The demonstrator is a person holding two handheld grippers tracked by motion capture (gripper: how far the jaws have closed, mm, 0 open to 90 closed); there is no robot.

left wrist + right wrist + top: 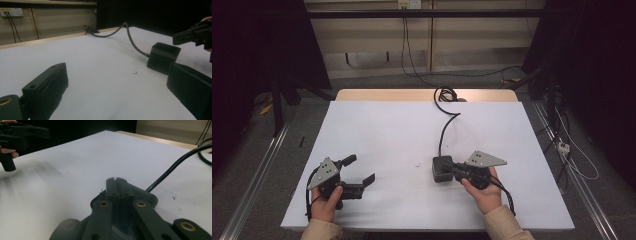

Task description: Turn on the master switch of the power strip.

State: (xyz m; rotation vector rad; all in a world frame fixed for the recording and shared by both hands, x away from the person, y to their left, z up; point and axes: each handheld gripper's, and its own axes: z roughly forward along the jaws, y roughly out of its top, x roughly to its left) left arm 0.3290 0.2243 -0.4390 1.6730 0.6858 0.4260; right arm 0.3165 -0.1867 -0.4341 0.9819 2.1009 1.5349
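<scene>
Your right gripper [454, 169] has its fingers closed together, resting over the black adapter box [441, 168] near the middle of the white counter [382, 130], while your left gripper [362, 170] holds its fingers wide open and empty; no writing is readable.

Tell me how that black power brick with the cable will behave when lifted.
The black power brick looks boxy and flat-sided, so it probably won't roll. Its cable curves and coils at the table's far edge, so it likely trails and tugs. It probably feels dense for its size.
</scene>
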